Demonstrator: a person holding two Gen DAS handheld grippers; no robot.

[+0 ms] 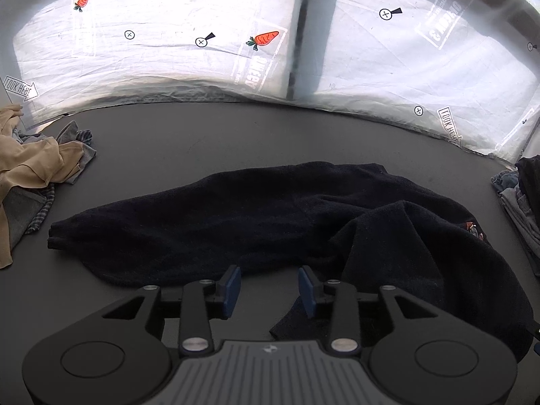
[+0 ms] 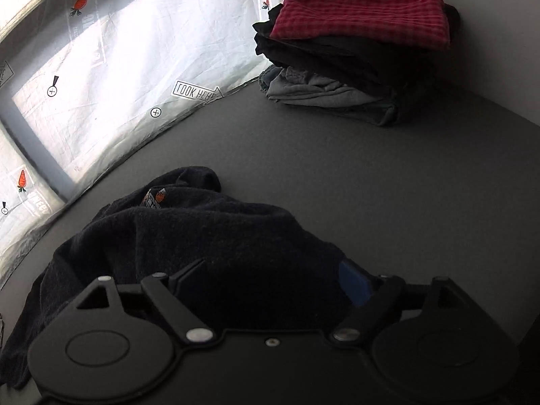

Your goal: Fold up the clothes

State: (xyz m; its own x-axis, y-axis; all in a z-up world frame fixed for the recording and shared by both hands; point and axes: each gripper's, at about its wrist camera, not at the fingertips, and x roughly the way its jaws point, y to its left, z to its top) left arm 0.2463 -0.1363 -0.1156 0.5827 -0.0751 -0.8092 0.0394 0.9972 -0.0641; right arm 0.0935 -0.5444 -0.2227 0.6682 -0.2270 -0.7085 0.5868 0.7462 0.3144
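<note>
A black fleece garment (image 1: 270, 216) lies crumpled across the dark table (image 1: 202, 135), one sleeve stretched to the left. A small orange label (image 1: 472, 227) shows near its right end. My left gripper (image 1: 270, 287) hovers at the garment's near edge, open, with only table and a cloth edge showing between its blue pads (image 1: 233, 287). In the right wrist view the same garment (image 2: 189, 236) bunches up with its label (image 2: 155, 199) on top. My right gripper (image 2: 270, 280) stands wide open, and the cloth lies loose between its fingers, partly covering them.
A loose heap of beige and checked clothes (image 1: 30, 165) sits at the table's left. A folded stack topped by a red plaid piece (image 2: 361, 13) stands at the far right, also seen as the folded stack (image 1: 519, 202). A white printed sheet (image 1: 168, 50) backs the table.
</note>
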